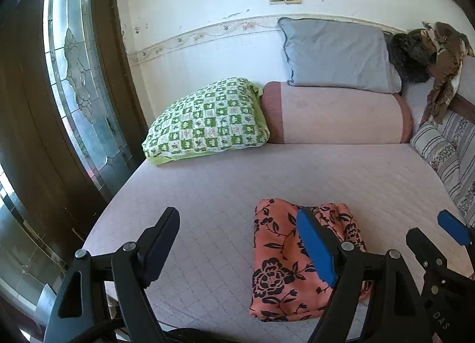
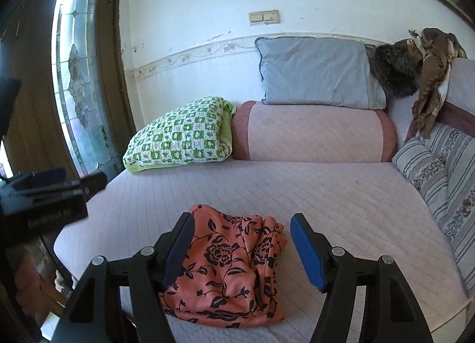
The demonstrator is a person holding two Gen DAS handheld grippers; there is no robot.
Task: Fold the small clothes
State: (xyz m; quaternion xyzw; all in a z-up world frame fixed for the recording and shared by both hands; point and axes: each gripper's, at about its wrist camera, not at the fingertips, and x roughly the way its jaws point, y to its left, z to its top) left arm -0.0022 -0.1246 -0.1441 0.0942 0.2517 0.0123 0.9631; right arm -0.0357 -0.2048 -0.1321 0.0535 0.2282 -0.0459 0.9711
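Note:
A salmon cloth with a black flower print (image 1: 280,271) (image 2: 225,271) lies folded into a rough rectangle near the front edge of a pale pink quilted mattress (image 1: 222,182) (image 2: 326,194). My left gripper (image 1: 237,215) hangs above the mattress, open and empty; its blue-padded right finger (image 1: 314,242) overlaps the cloth's top edge in the picture. My right gripper (image 2: 242,220) hovers over the cloth, open, with nothing pressed between its pads. Each gripper shows in the other's view: the right gripper (image 1: 433,233) at the right edge, the left gripper (image 2: 77,178) at the left edge.
At the back lie a green checked pillow (image 1: 207,120), a pink bolster (image 1: 338,114) and a grey-blue pillow (image 1: 335,55). Striped cushions (image 2: 430,176) line the right side. Brown clothes (image 2: 430,76) are heaped at the back right. A dark door with leaded glass (image 1: 77,76) stands at the left.

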